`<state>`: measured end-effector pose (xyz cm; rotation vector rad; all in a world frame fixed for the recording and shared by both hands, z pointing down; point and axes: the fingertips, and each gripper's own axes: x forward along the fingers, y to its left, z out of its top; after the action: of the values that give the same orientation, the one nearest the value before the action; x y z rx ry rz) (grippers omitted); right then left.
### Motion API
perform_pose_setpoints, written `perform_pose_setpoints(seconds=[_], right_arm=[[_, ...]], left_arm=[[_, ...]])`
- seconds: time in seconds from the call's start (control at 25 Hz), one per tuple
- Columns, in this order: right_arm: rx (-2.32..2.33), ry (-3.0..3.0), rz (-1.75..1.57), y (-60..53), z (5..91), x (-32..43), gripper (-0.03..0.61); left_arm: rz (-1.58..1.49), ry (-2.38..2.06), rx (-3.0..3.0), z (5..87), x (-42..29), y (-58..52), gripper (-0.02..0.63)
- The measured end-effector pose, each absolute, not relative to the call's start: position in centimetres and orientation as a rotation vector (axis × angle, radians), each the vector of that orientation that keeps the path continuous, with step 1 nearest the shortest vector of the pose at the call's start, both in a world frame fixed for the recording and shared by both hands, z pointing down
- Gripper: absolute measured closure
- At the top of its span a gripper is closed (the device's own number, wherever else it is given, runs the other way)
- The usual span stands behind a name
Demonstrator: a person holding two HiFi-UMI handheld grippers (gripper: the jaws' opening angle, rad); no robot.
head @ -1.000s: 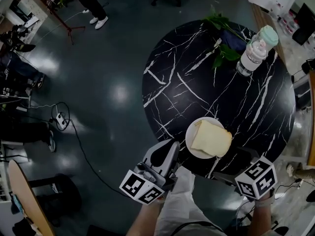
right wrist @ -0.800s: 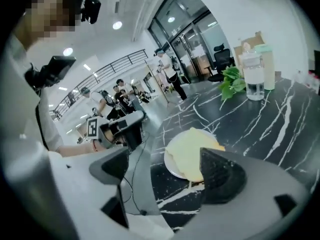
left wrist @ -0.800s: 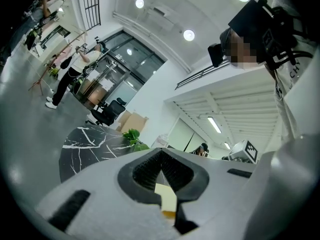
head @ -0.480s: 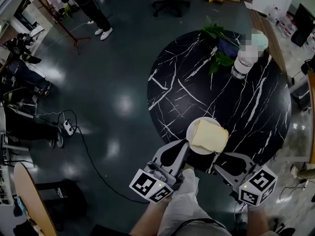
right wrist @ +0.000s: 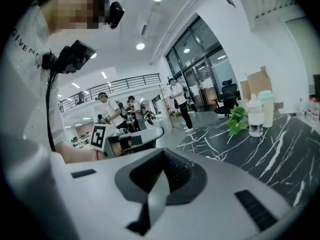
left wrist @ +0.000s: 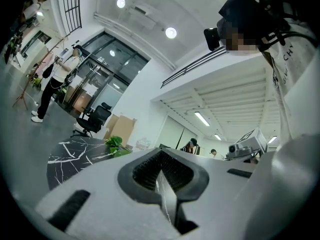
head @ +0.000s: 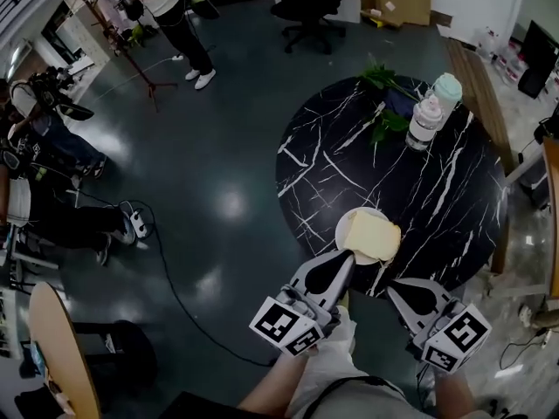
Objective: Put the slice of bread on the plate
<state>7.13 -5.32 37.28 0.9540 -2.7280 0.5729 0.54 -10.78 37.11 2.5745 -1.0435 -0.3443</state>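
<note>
A pale slice of bread (head: 371, 235) lies flat on a white plate (head: 347, 226) near the front edge of a round black marble table (head: 437, 173). Neither gripper touches it. My left gripper (head: 346, 257) hovers just before the table edge, its tips close to the plate's rim. In the left gripper view the left gripper (left wrist: 162, 176) is shut on nothing. My right gripper (head: 398, 290) hangs off the table's front edge, short of the plate. Its own view shows the right gripper (right wrist: 156, 181) shut and empty, pointing across the table (right wrist: 260, 154).
At the table's far side stand a clear bottle (head: 424, 119), a teal-capped bottle (head: 447, 89) and a green plant (head: 384, 103). On the dark floor are an office chair (head: 306, 3), a standing person (head: 179, 16), seated people (head: 44, 120) and a cable (head: 166, 278).
Both grippers have drawn back from the plate toward the person and risen. The bread has stayed on the plate. The head view has shifted, so the table sits farther off.
</note>
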Motion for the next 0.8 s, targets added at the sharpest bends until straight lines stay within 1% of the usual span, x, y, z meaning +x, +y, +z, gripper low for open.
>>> perform_pose_setpoints(seconds=[0.36, 0.8], right_arm=[[0.940, -2.752, 0.552, -2.3, 34.6, 7.6, 0.566], [0.914, -2.764, 0.510, -1.6, 33.4, 7.6, 0.567]], left_arm=[[-0.329, -1.044, 2.594, 34.5, 1.4, -7.5, 0.604], [-0.339, -1.067, 2.617, 32.4, 1.2, -7.4, 0.604]])
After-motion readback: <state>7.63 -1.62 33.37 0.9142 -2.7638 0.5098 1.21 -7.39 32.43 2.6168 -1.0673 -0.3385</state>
